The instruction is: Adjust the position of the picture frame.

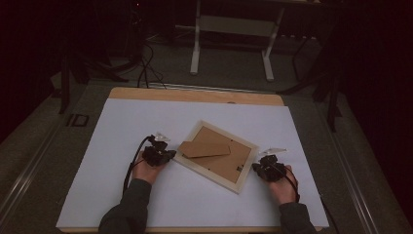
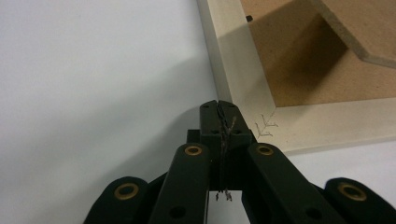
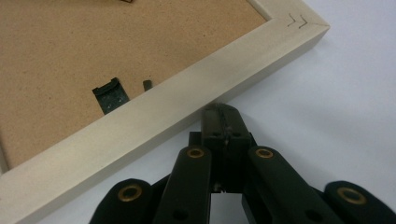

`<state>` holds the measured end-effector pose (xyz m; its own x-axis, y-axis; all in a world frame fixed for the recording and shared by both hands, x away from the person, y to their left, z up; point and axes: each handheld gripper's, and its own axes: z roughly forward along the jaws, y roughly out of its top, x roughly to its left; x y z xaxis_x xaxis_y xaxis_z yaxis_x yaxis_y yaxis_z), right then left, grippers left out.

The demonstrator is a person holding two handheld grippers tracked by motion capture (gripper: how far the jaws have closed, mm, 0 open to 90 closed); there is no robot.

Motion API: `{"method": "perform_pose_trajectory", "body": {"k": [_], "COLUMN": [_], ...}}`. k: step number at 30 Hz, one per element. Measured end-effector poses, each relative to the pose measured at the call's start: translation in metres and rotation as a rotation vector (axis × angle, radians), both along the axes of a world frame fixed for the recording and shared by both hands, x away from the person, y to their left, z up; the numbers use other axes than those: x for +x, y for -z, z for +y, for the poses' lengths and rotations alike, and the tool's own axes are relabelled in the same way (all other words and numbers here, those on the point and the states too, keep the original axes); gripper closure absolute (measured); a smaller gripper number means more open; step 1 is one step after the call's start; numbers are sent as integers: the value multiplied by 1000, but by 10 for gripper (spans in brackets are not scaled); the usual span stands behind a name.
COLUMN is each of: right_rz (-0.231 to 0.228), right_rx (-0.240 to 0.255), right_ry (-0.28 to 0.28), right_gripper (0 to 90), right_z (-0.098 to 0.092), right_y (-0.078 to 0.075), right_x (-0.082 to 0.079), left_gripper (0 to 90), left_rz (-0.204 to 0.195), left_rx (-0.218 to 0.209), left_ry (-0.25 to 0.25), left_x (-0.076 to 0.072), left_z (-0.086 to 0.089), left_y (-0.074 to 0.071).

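Observation:
A pale wooden picture frame [image 1: 195, 165] lies face down and askew on the white sheet [image 1: 122, 126], its brown backing board [image 1: 226, 163] up and its cardboard easel stand [image 1: 204, 148] folded out. My left gripper [image 1: 168, 155] is shut with nothing in it, its tips against the frame's left corner [image 2: 243, 79]. My right gripper [image 1: 256, 168] is shut too, tips touching the outer edge of the frame's right rail [image 3: 187, 102]. A black turn clip [image 3: 109, 95] sits on the backing beside that rail. In the gripper views both jaw pairs [image 2: 218, 112] [image 3: 219, 114] stand pressed together.
The white sheet covers a wooden table [image 1: 195, 95]. White legs of another table [image 1: 234, 44] stand on the floor behind, with cables [image 1: 146, 68] at the back left. The surroundings are dark.

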<state>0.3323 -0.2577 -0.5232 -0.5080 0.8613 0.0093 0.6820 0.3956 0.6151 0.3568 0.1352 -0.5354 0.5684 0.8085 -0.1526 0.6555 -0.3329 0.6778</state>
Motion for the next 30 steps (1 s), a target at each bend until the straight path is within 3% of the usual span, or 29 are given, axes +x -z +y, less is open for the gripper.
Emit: {"method": "perform_pose_trajectory", "body": {"k": [9,15,20,30], "right_rz": [-13,-13,-24,-14], "right_rx": [0,8,17,17], "right_ry": [-10,-3,-2,-41], "right_gripper": [900,900,900,900], "right_z": [5,10,11,16], "right_y": [1,1,2,2], "right_x": [13,17,15,4], "left_gripper": [900,900,900,900], "left_rz": [7,9,19,19], "left_rx": [-6,-43,-82,-72], "left_ry": [-27,-54,-63,-58], "left_x": [-11,-18,-22,-27], "left_z": [4,7,11,13], "left_y": [0,3,5,4]}}
